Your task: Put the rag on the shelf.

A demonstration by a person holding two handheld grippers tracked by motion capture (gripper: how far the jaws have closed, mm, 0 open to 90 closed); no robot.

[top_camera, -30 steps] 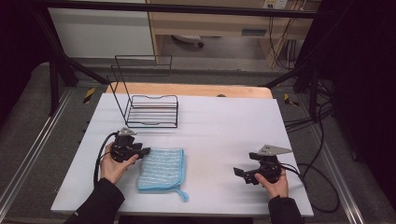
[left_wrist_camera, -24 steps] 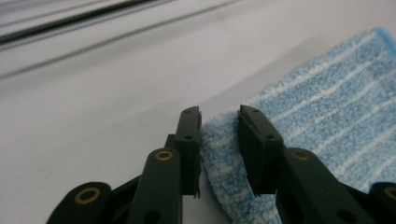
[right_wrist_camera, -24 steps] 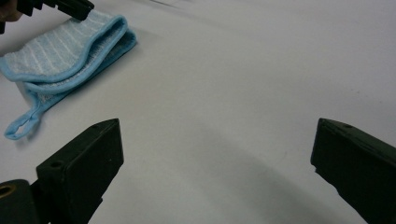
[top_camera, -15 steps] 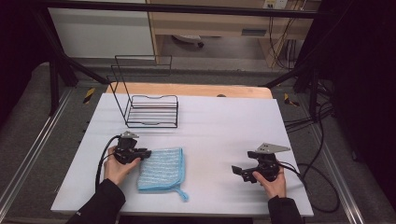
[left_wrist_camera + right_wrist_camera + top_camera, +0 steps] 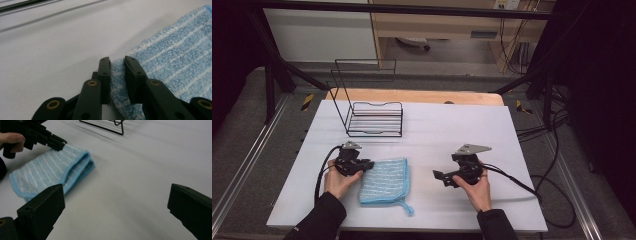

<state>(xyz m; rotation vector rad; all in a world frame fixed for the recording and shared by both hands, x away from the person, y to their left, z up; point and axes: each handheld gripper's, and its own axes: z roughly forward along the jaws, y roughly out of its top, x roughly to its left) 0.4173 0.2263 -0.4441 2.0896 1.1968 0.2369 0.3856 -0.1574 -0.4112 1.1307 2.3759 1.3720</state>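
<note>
The left gripper (image 5: 117, 62), its jaws just closing, pinches the folded blue striped terry cloth (image 5: 385, 181) by its corner; the wide-open, empty right gripper (image 5: 438, 176) has neared, suggesting unfolding.

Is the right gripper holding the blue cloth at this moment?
No, the right gripper stands open over bare table, apart from the blue cloth.

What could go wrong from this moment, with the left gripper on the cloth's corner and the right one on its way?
The left gripper has just been closing and pinches only a thin corner of the folded blue cloth; a lift could let it slip out or unfold. The right gripper is open and apart from the cloth; coming in low, it might push the fold rather than catch it. The wire rack stands just behind and could snag a lifted cloth.
</note>
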